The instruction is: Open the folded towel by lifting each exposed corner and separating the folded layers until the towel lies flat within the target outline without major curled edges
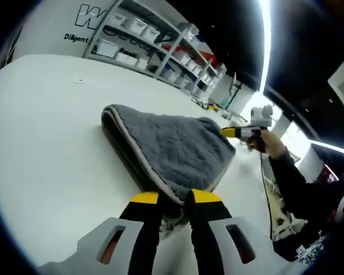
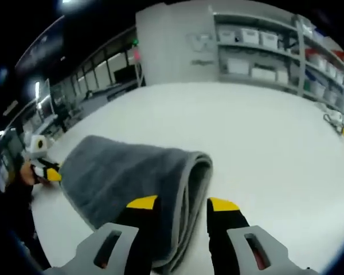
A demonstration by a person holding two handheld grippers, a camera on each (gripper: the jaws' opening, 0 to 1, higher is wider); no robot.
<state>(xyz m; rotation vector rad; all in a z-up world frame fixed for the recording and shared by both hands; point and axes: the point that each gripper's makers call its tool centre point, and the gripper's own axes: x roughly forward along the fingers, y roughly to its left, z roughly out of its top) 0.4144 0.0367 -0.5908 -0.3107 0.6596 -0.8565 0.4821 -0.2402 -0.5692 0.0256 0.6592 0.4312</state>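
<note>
A grey folded towel [image 1: 172, 149] lies on the white table [image 1: 51, 143]. My left gripper [image 1: 175, 198] is shut on its near corner, with the pale hem pinched between the yellow-tipped jaws. In the right gripper view the towel [image 2: 120, 172] shows its rolled, layered fold [image 2: 192, 183]. That fold runs down between the jaws of my right gripper [image 2: 183, 203], which stands open around it. The right gripper [image 1: 241, 133] also appears at the towel's far end in the left gripper view, held by a person's hand. The left gripper [image 2: 49, 172] touches the towel's far corner.
Shelves with white bins [image 1: 160, 43] stand beyond the table's far edge, and more shelving [image 2: 275, 51] shows in the right gripper view. A person's dark sleeve [image 1: 292, 183] reaches in from the right. Bare white tabletop [image 2: 264, 137] spreads around the towel.
</note>
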